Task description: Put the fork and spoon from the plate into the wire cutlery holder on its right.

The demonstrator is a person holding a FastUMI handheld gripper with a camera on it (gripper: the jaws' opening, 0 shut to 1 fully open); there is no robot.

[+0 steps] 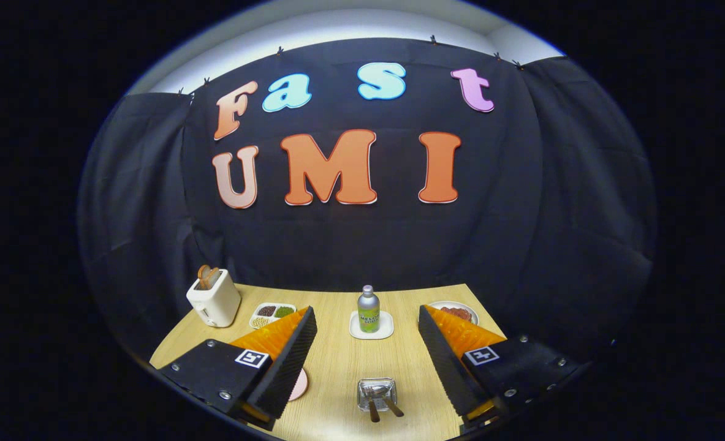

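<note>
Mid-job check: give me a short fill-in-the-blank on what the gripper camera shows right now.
1. The gripper has its fingers ____, holding nothing.
2. Two dark-handled utensils sit inside the small wire cutlery holder, which lies ____ the fingers.
3. The silver metal bottle beyond them stands on a square dish coloured ____.
4. The round pink plate, partly behind one finger, is on the holder's ____ side.

Missing words: open; between; white; left

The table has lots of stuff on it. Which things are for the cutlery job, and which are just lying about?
For the job: wire cutlery holder with two utensils in it, pink plate, open gripper, fingers either side of the holder.
Just lying about: toaster, snack dish, bottle on its tray, plate of red food.
</note>
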